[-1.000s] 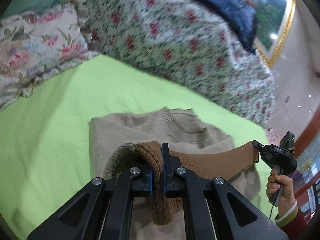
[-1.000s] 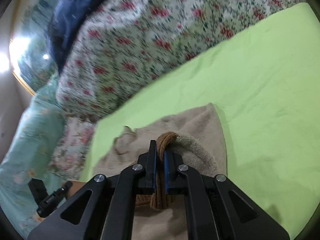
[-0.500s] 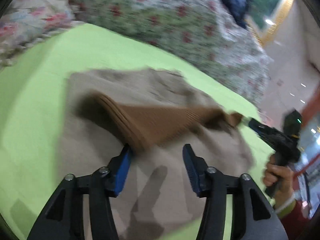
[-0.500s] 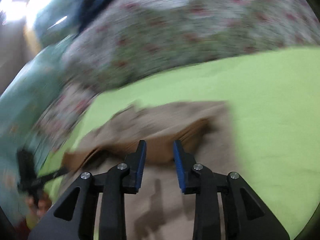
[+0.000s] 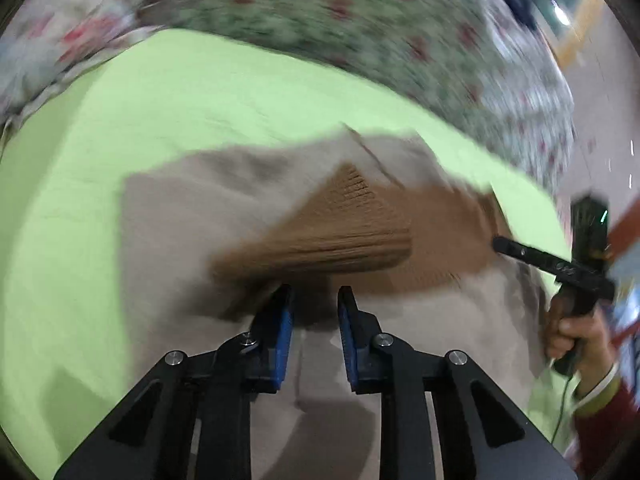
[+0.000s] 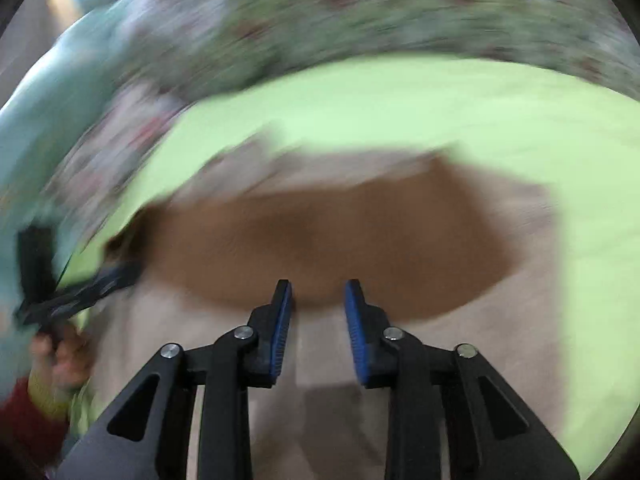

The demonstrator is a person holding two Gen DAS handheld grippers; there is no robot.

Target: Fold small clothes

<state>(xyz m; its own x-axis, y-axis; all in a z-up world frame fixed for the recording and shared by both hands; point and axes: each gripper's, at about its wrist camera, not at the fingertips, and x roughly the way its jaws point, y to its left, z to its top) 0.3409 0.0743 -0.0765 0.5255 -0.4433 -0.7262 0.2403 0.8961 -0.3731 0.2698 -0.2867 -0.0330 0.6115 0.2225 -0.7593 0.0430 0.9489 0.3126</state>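
A beige sweater (image 5: pixel 172 240) with a darker brown ribbed band (image 5: pixel 344 236) lies on a lime-green sheet (image 5: pixel 224 96). Along the top of the frame runs a quilt (image 5: pixel 360 12) of pale cloth with red flowers and green leaves. The right view's upper left shows a teal pillow (image 6: pixel 60 92). Both grippers are black with blue pads (image 5: pixel 284 336). At lower right, a red sleeve (image 5: pixel 600 432) has a yellow-green and white cuff.
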